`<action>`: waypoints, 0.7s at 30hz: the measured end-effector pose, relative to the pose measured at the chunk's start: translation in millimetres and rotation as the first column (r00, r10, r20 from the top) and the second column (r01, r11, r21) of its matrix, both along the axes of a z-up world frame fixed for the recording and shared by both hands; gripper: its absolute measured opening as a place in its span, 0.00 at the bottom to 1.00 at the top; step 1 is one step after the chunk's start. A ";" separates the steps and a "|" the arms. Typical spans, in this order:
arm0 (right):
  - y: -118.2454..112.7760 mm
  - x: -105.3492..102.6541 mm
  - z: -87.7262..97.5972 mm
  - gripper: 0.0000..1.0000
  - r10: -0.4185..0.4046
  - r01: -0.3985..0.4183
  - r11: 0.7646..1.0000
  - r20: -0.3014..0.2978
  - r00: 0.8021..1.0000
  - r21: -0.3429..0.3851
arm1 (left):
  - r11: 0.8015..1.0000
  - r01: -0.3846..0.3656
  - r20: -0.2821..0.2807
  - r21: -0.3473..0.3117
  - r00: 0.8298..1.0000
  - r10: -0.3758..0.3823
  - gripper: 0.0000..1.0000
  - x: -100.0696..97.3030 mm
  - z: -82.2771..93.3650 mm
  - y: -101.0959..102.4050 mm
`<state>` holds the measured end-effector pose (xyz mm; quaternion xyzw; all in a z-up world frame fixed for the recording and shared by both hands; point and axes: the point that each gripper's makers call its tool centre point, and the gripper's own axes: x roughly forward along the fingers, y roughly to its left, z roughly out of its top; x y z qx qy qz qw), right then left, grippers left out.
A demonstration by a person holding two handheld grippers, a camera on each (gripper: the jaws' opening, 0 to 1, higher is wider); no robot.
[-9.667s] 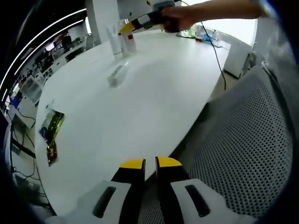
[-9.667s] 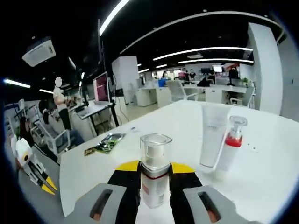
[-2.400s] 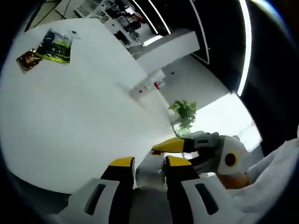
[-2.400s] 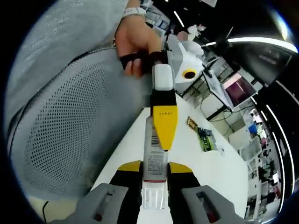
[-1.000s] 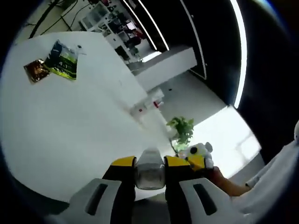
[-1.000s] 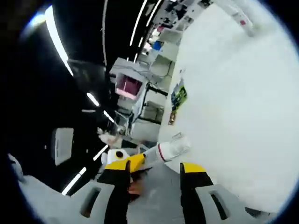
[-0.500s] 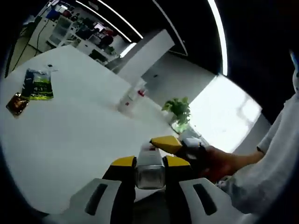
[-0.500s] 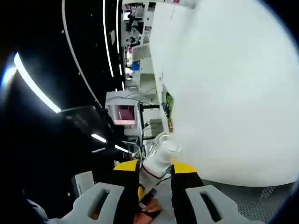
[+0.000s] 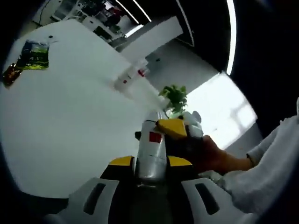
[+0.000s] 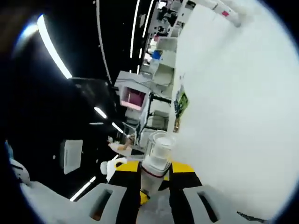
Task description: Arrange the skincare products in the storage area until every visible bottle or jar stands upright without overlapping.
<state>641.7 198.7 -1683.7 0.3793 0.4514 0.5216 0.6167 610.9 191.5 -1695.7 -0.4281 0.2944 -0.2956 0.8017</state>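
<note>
Both hand-held grippers now clamp the pump bottle (image 9: 152, 151), right hand-held gripper (image 10: 155, 167) regripped since a second ago

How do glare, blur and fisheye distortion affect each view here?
Left gripper view: the window behind the plant is blown out white, and the bottle between the jaws is slightly soft. Right gripper view: strongly rolled, the white table looks washed out and curved, the ceiling light strips bend into arcs, and the bottle's clear cap is sharp.
</note>
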 end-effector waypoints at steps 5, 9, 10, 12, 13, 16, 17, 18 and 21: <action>-2.0 -6.8 18.1 0.17 0.127 -0.132 0.990 0.121 0.985 0.040 | 0.986 0.069 -0.019 -0.152 0.997 -0.073 0.23 -7.9 11.7 -12.3; -7.4 -14.9 28.6 0.17 0.229 -0.244 0.967 0.160 0.960 0.080 | 0.961 0.127 -0.023 -0.247 0.990 -0.137 0.23 -15.5 21.4 -23.2; -10.0 -15.5 29.6 0.17 0.252 -0.269 0.960 0.171 0.952 0.082 | 0.951 0.145 -0.022 -0.272 0.987 -0.157 0.23 -18.1 24.6 -26.0; -11.8 -19.3 36.1 0.17 0.273 -0.294 0.950 0.171 0.947 0.108 | 0.934 0.165 -0.011 -0.318 0.984 -0.178 0.22 -21.1 31.5 -29.1; -12.9 -21.4 39.4 0.17 0.289 -0.313 0.942 0.183 0.940 0.120 | 0.923 0.174 -0.012 -0.343 0.982 -0.189 0.22 -22.6 34.7 -30.5; -14.1 -26.8 42.5 0.17 0.322 -0.346 0.929 0.174 0.931 0.133 | 0.905 0.203 -0.014 -0.373 0.974 -0.225 0.21 -27.5 37.8 -35.5; -13.7 -29.2 43.2 0.17 0.336 -0.361 0.923 0.174 0.925 0.133 | 0.900 0.212 -0.017 -0.380 0.972 -0.236 0.21 -28.9 37.4 -36.8; -13.0 -30.5 43.6 0.17 0.343 -0.367 0.921 0.170 0.924 0.134 | 0.894 0.230 -0.011 -0.385 0.967 -0.254 0.20 -31.4 38.6 -39.6; -10.3 -28.5 39.2 0.18 0.335 -0.356 0.928 0.165 0.928 0.114 | 0.902 0.225 0.000 -0.368 0.970 -0.241 0.20 -31.2 38.7 -36.9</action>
